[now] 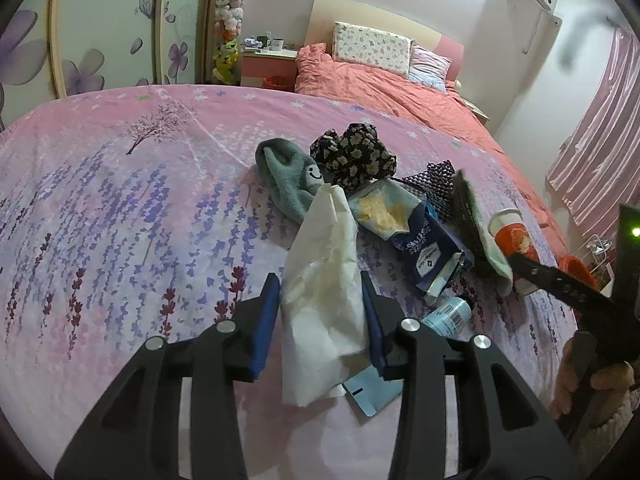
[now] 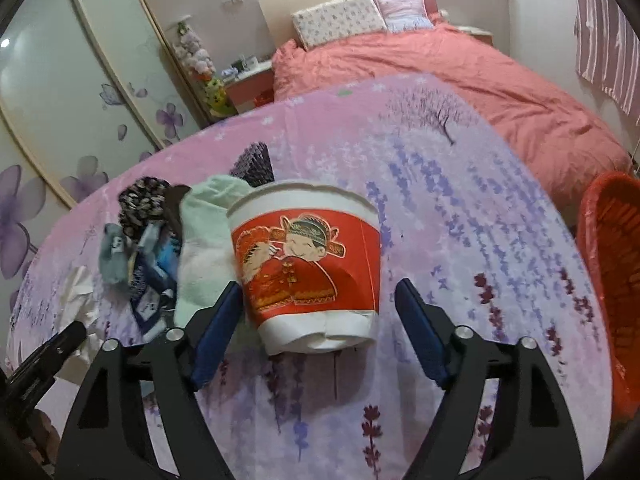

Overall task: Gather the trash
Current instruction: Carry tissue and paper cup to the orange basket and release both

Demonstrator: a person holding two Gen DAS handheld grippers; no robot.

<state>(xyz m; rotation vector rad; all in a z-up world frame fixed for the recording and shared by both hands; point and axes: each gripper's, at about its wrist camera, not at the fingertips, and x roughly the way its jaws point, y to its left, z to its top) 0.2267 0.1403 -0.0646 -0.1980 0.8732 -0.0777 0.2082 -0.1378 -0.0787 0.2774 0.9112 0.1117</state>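
Between the left tongs (image 1: 322,312), pinching it, hangs a crumpled white paper (image 1: 324,280); the right tongs (image 2: 316,312) stand spread around a red paper cup (image 2: 306,264), pads apart from it, on the lavender-print bedsheet (image 2: 460,208) in a bedroom.

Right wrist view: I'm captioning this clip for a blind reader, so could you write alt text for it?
A red and white paper cup with a cartoon figure stands between the open right tongs on a pink and lavender floral sheet. To its left lie a pale green sock and wrappers; an orange basket sits at the right edge.
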